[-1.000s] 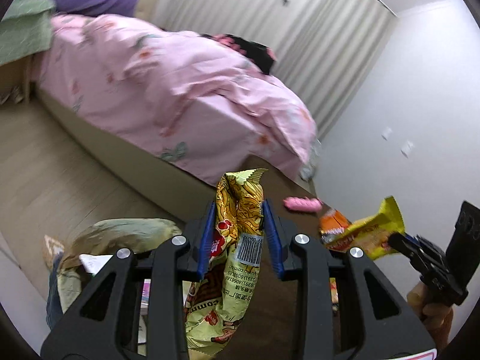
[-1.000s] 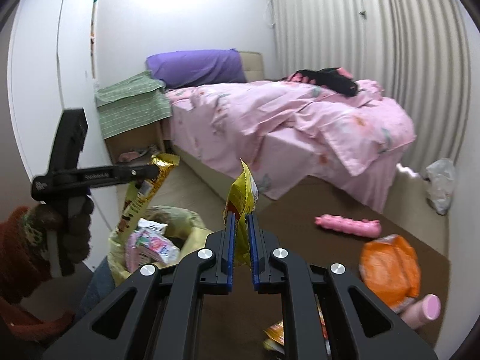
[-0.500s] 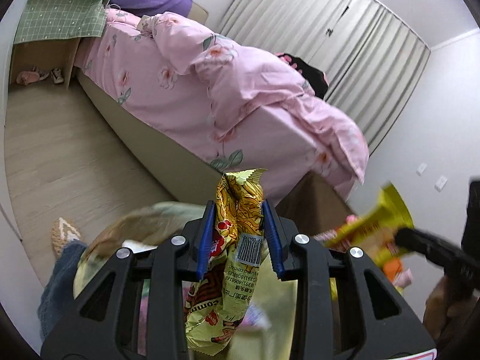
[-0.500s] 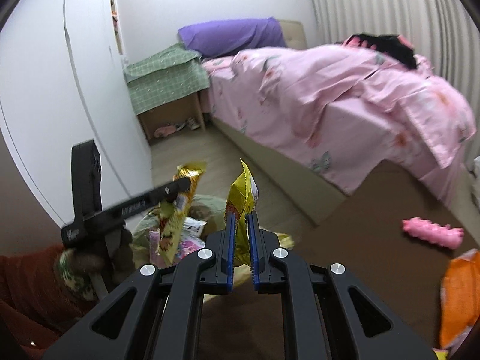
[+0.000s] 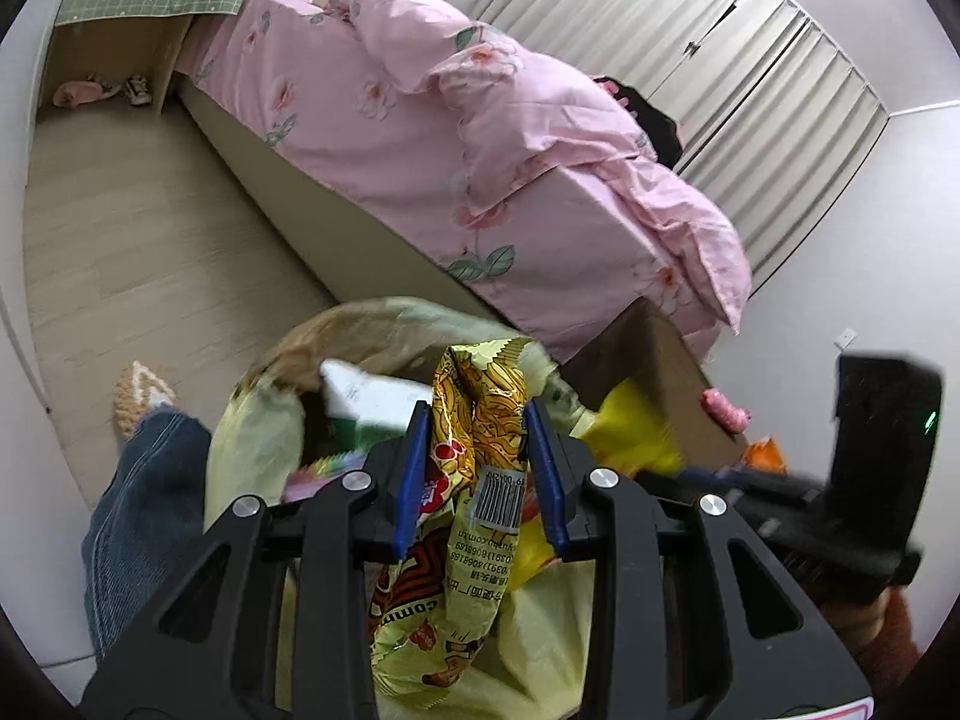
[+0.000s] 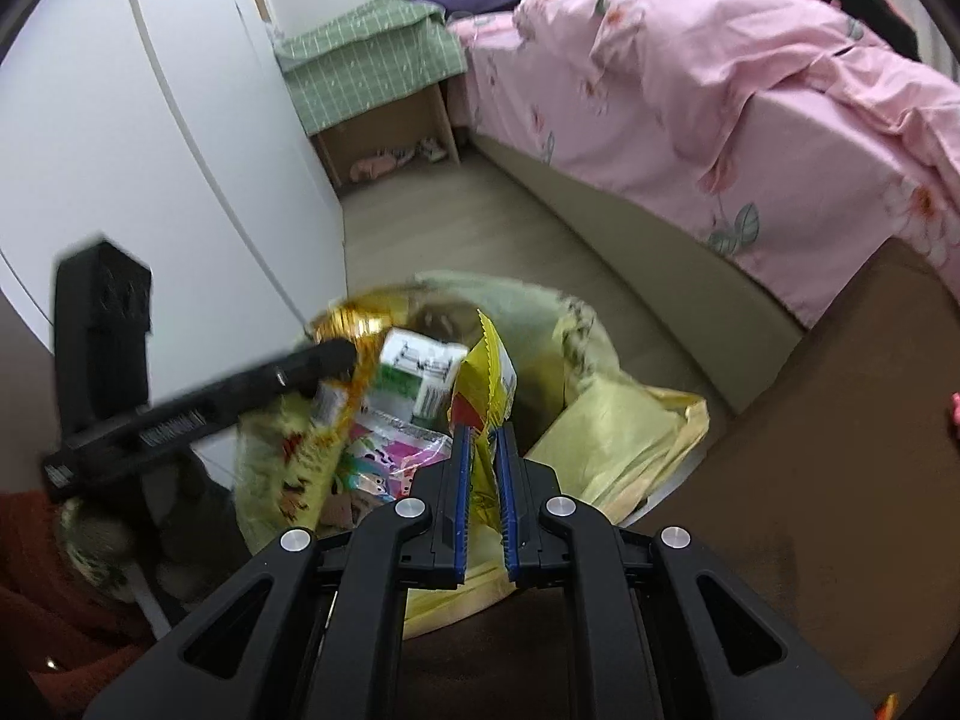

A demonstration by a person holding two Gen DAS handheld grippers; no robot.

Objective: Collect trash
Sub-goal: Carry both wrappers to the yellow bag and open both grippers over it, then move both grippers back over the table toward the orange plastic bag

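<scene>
My left gripper (image 5: pixel 480 420) is shut on a crumpled gold noodle packet (image 5: pixel 474 516) with a barcode, held over the mouth of a pale yellow trash bag (image 5: pixel 258 438). In the right wrist view my right gripper (image 6: pixel 483 438) is shut on a thin yellow wrapper (image 6: pixel 489 378), also over the trash bag (image 6: pixel 618 432). The bag holds several wrappers and a white and green carton (image 6: pixel 420 378). The left gripper (image 6: pixel 336 357) with the noodle packet (image 6: pixel 354 324) shows at the left of that view. The right gripper's yellow wrapper (image 5: pixel 630 426) is blurred in the left wrist view.
A bed with a pink floral duvet (image 5: pixel 480 120) runs along the far side. A brown low table (image 6: pixel 840 420) sits right of the bag, with a pink item (image 5: pixel 726 411) and an orange packet (image 5: pixel 765 453) on it. A person's jeans leg (image 5: pixel 138 510) and slipper (image 5: pixel 141 393) are beside the bag.
Both grippers have come down and swung left from the brown table to over the trash bag, each still holding its wrapper. The bag's opening now fills the lower part of both views.
</scene>
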